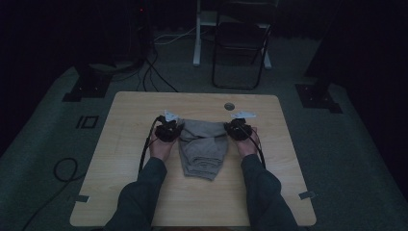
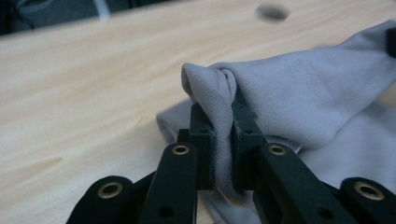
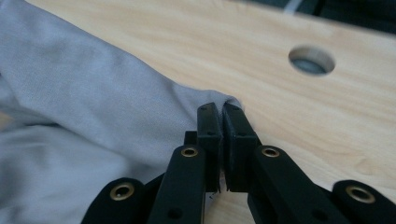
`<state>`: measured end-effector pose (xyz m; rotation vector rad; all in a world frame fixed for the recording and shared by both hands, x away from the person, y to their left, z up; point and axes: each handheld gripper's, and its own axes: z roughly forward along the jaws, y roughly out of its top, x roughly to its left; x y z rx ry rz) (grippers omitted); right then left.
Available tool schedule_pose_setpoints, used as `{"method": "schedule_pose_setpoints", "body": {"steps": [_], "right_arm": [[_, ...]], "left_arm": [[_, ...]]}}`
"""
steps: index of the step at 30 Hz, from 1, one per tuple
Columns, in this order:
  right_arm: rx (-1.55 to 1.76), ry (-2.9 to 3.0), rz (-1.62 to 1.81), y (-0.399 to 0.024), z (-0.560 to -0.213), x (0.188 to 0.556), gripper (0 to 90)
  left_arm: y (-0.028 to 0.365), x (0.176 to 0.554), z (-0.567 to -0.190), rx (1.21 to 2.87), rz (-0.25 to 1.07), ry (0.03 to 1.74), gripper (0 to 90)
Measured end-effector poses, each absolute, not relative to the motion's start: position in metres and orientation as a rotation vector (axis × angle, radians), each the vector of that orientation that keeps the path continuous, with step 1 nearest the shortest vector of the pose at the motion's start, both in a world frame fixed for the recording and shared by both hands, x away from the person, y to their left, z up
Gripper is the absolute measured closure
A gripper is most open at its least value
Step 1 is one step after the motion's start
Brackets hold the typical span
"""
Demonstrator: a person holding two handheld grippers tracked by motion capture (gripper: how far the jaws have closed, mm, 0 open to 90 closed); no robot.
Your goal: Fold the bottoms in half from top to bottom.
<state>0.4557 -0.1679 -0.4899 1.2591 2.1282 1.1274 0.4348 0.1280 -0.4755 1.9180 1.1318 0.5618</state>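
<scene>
A grey cloth garment (image 1: pixel 202 147) lies crumpled in the middle of the wooden table (image 1: pixel 125 125). My left gripper (image 1: pixel 169 129) is shut on the garment's far left corner; in the left gripper view a thick fold of grey cloth (image 2: pixel 219 93) bulges out between the black jaws of the left gripper (image 2: pixel 223 122). My right gripper (image 1: pixel 237 129) is shut on the far right corner, where a thin edge of cloth (image 3: pixel 140 98) is pinched at the tips of the right gripper (image 3: pixel 220 114). The cloth between the two corners is raised off the table.
A round cable hole (image 1: pixel 229 106) sits in the table just beyond the right gripper, also seen as the hole (image 3: pixel 311 60) in the right gripper view. A black folding chair (image 1: pixel 240 43) and cables (image 1: pixel 154 67) stand on the floor beyond the table.
</scene>
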Motion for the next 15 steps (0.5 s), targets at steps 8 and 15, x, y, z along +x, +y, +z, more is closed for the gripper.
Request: {"method": "schedule_pose_setpoints", "body": {"steps": [8, 15], "right_arm": [[1.199, 2.124, 1.266, -0.185, -0.471, 0.407, 86.8], [1.211, 2.243, 1.21, -0.182, -0.503, 0.377, 86.8]], "left_arm": [[0.143, 0.392, -0.467, 1.914, 0.534, 1.035, 81.2], [0.148, 0.364, -0.494, 1.988, 0.49, 1.049, 80.6]]}}
